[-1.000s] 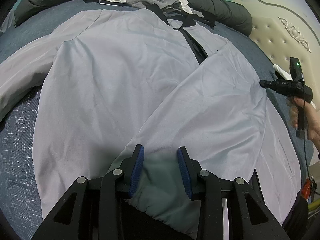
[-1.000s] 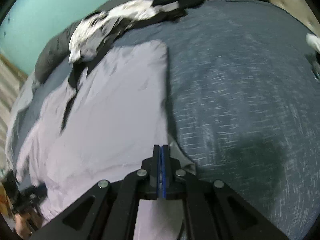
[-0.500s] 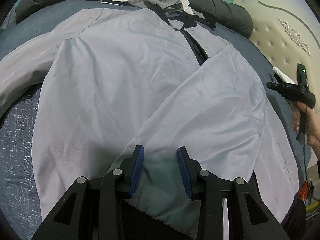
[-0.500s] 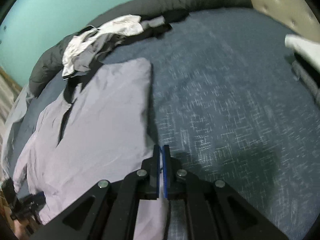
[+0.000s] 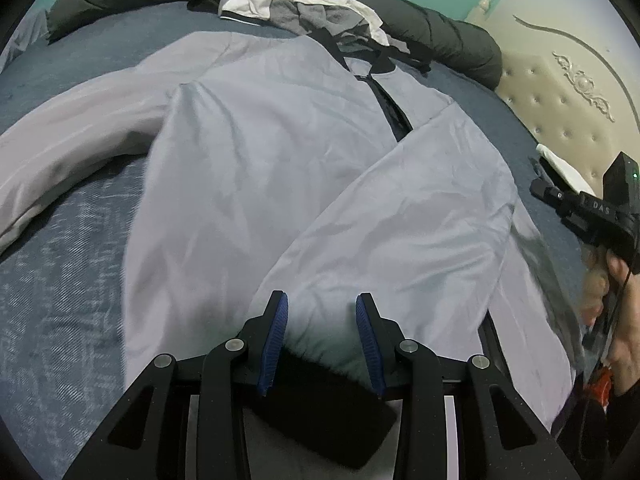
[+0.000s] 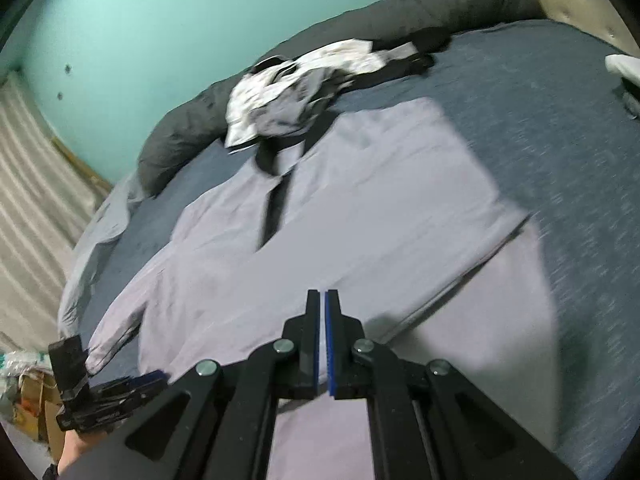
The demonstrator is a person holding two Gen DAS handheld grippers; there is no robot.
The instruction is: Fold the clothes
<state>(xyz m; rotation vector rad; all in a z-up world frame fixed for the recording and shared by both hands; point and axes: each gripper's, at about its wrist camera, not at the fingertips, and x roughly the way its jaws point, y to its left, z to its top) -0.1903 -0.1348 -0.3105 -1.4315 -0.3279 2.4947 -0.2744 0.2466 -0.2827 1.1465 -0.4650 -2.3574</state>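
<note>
Main risk: the folded-in right sleeve (image 5: 420, 216) slides back off the body when the left sleeve (image 5: 80, 140) gets pulled over. The fabric looks thin and slick, so any drag on the body panel shifts the fold that's already made. Second risk: the left gripper (image 5: 322, 312) bites the dark cuff (image 5: 320, 364) plus the layer under it, dragging both. Third: the pile of white and grey garments (image 5: 304, 8) sits against the collar and could snag once the top half moves.

Layout: the light grey thin zip-front jacket (image 5: 248, 152) lies front-up on the dark blue bed cover (image 5: 60, 280), collar away from the grippers, hem near them. Left sleeve is spread out to the side, not yet folded.

Left gripper: blue pads wide apart, straddling the cuff end of the folded sleeve, gripping nothing.

Right gripper (image 6: 322, 300): pads pressed together, nothing visibly between them, hovering over the jacket's lower right part; this view is motion-blurred.
</note>
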